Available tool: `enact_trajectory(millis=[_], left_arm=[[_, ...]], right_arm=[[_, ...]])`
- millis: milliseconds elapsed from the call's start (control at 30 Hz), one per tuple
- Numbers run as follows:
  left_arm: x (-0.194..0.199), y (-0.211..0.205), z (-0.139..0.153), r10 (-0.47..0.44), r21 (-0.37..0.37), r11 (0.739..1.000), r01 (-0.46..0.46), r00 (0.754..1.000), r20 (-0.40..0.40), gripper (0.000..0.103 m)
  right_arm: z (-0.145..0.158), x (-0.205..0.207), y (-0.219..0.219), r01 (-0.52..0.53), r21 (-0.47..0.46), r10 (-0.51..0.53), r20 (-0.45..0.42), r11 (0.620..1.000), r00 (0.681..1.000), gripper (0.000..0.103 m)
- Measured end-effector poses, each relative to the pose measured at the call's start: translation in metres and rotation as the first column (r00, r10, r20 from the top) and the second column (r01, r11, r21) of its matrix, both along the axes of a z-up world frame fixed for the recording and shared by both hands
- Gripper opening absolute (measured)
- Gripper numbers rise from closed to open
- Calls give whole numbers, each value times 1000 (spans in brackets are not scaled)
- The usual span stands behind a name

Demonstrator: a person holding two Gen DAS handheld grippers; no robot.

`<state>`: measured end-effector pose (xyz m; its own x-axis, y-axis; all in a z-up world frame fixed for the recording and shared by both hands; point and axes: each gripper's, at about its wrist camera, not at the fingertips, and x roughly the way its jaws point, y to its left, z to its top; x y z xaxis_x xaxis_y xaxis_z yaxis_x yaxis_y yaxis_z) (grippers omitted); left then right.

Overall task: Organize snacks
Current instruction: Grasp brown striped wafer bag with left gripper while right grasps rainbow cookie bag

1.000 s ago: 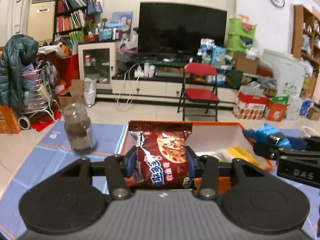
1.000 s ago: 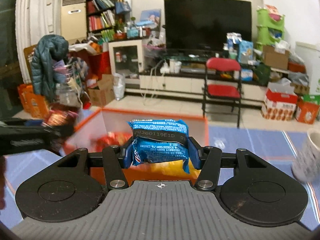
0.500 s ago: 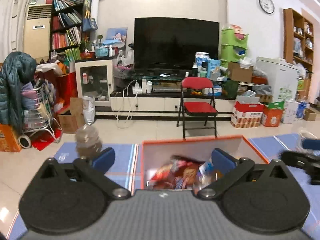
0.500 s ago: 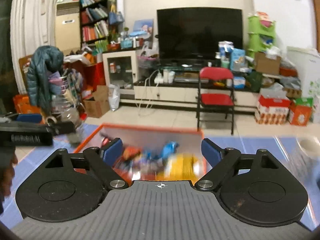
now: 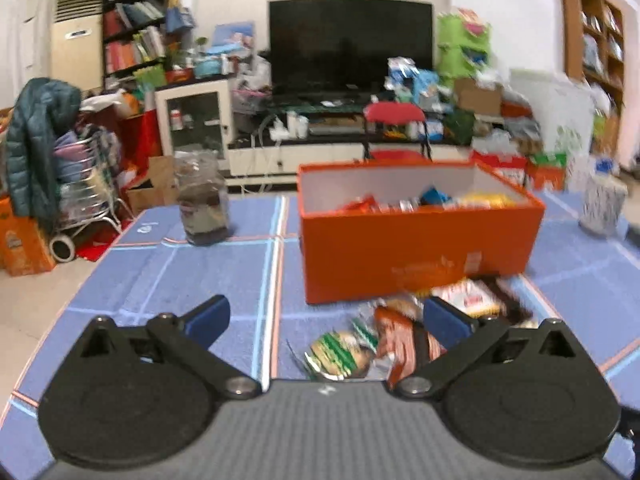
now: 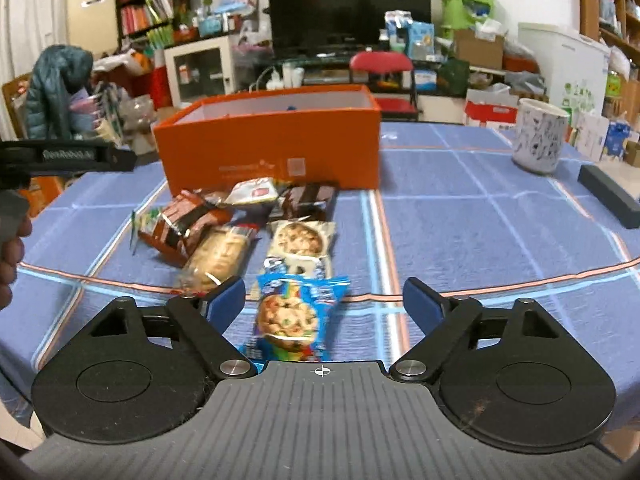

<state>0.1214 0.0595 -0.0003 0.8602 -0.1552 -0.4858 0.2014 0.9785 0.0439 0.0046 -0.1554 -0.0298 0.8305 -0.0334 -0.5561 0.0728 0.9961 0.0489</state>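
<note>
A cluttered living room, a blue checked tabletop (image 6: 480, 216), and snack sorting partway done.

The right hand-held gripper (image 6: 324, 300) had just been opening and stood with its jaws apart and empty over a blue cookie packet (image 6: 294, 312) lying flat between them, untouched. The left hand-held gripper (image 5: 326, 316) had also just opened, jaws spread to their widest with nothing between them, above a green-striped packet (image 5: 340, 354) and a red one (image 5: 400, 340). Beyond them, several packets already lay inside the orange box (image 6: 272, 148), so part of the job looked finished; a loose heap of snacks (image 6: 240, 220) remained on the tabletop just before the box. A jar (image 5: 202, 200) stood left of the box, a patterned mug (image 6: 540, 136) well to its right, with a television (image 6: 348, 0) and red chair (image 6: 382, 66) behind.
</note>
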Motion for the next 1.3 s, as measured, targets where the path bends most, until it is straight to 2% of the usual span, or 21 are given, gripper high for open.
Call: enact_trajectory(millis=[67, 167, 333, 533, 700, 800, 933, 1033, 1067, 1167, 1300], left_arm=[[2, -2, -6, -21, 8, 1000, 22, 999, -40, 102], [5, 0, -9, -45, -27, 999, 43, 995, -86, 102], [12, -9, -17, -46, 45, 998, 49, 996, -71, 102], [22, -25, -25, -68, 63, 995, 75, 993, -102, 102], [26, -39, -33, -171, 45, 983, 177, 980, -105, 101], [28, -46, -39, -202, 58, 976, 210, 972, -117, 100], [32, -50, -48, -207, 72, 973, 219, 968, -144, 100], [38, -48, -52, -188, 96, 974, 206, 968, -168, 93], [40, -45, -51, -175, 87, 978, 191, 970, -168, 91], [44, -37, -49, -144, 64, 986, 157, 975, -169, 91], [45, -43, -54, -181, 82, 977, 199, 966, -182, 90]], right_arm=[[-3, 8, 8, 7, 1, -7, -1, 1000, 1000, 77], [-9, 14, 16, 5, -11, -5, -5, 1000, 1000, 77], [-23, 21, 16, 17, 2, -17, -33, 1000, 999, 77], [-29, 27, 16, 4, 8, -4, -42, 1000, 999, 77], [-36, 32, 12, 0, 31, 2, -71, 1000, 997, 68], [-39, 35, 9, 7, 47, -3, -87, 999, 996, 66], [-40, 35, 7, 2, 48, 2, -90, 999, 996, 65], [-39, 35, 5, -2, 60, 7, -92, 998, 996, 63], [-39, 35, 4, -4, 63, 10, -93, 998, 996, 62], [-39, 35, 5, -9, 54, 14, -95, 999, 995, 62], [-40, 35, 9, -16, 40, 20, -96, 999, 995, 63]])
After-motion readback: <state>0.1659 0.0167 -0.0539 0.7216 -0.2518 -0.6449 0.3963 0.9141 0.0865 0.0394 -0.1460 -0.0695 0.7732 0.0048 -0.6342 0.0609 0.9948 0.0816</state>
